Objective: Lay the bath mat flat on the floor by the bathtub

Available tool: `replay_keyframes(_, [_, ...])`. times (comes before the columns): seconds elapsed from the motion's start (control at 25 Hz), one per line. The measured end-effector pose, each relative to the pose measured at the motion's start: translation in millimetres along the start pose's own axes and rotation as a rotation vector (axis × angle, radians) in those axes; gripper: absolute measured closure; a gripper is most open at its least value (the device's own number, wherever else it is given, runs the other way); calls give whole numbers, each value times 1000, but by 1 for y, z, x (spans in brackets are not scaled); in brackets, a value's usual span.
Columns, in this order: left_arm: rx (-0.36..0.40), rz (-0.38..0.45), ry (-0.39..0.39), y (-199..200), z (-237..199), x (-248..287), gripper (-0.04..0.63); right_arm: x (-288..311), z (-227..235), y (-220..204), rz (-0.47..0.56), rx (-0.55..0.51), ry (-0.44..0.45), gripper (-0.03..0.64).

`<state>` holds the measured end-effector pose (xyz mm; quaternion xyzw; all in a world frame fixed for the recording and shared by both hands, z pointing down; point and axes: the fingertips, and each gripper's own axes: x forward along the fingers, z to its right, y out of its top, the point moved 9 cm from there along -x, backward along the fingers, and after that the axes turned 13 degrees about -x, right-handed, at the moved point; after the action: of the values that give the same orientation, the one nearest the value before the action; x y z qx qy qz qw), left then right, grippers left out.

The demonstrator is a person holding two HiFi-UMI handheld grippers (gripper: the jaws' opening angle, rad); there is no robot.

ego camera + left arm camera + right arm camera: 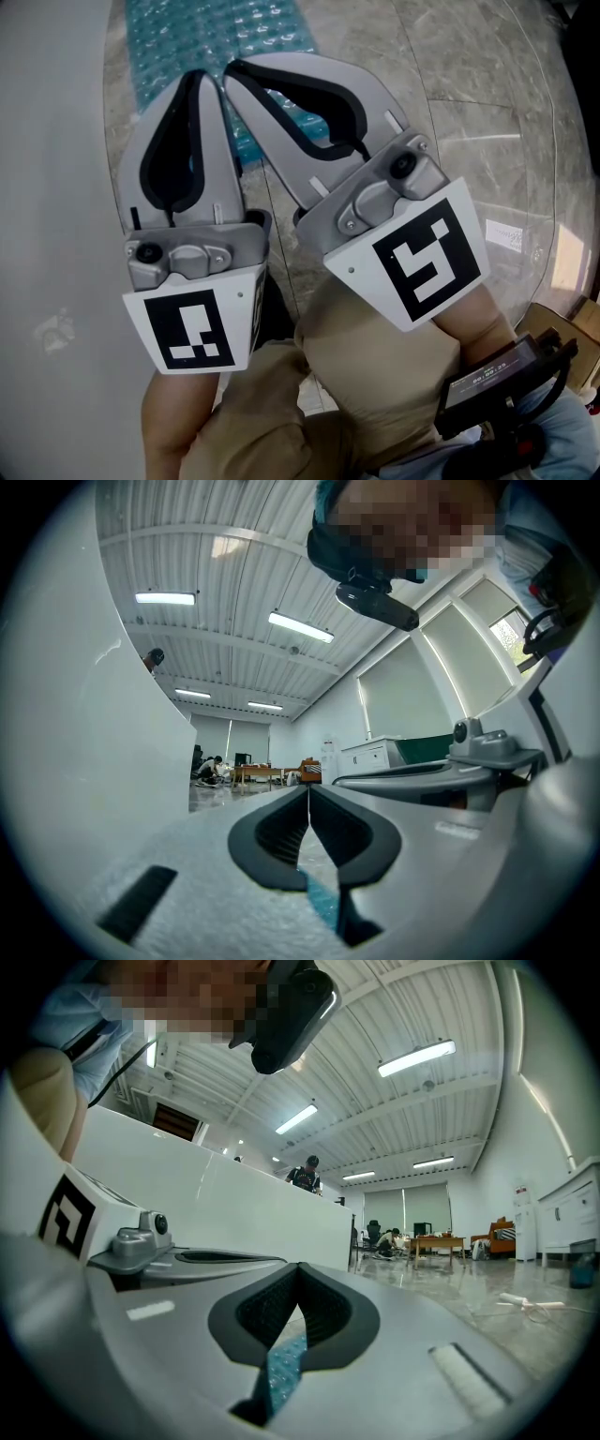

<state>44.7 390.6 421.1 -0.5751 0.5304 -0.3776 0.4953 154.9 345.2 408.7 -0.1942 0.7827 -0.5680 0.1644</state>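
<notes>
My left gripper (208, 84) and my right gripper (232, 73) hang side by side above the floor (469, 103), both pointing level and away from me. In the left gripper view the fingers (281, 832) of that gripper lie pressed together along their whole length with nothing between them. The right gripper view shows the same for the other pair (323, 1312): closed and empty.

The bath mat (216, 28), blue with a bubbled surface, lies on the floor ahead of and below both sets of fingertips. It runs along the white bathtub (47, 187), whose wall stands just to the left of my left fingers. Through the gap behind each closed pair a strip of the mat shows below. The part of it I can see looks flat, with no fold or curl, but its far end and the end under my grippers are out of sight.

I judge the laying itself to be done, or very nearly, and this to be the check at the close. What comes next, if anything, is to look over the hidden ends. If a corner is turned up there, I must open one pair of fingers, lower them to that edge, pinch it and draw it out straight beside the bathtub.
</notes>
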Motion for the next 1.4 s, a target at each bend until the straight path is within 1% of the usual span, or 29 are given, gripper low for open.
replay_keyframes(1.4, [9, -10, -13, -1, 2, 1, 575, -2, 1, 1, -4, -22, -11, 609])
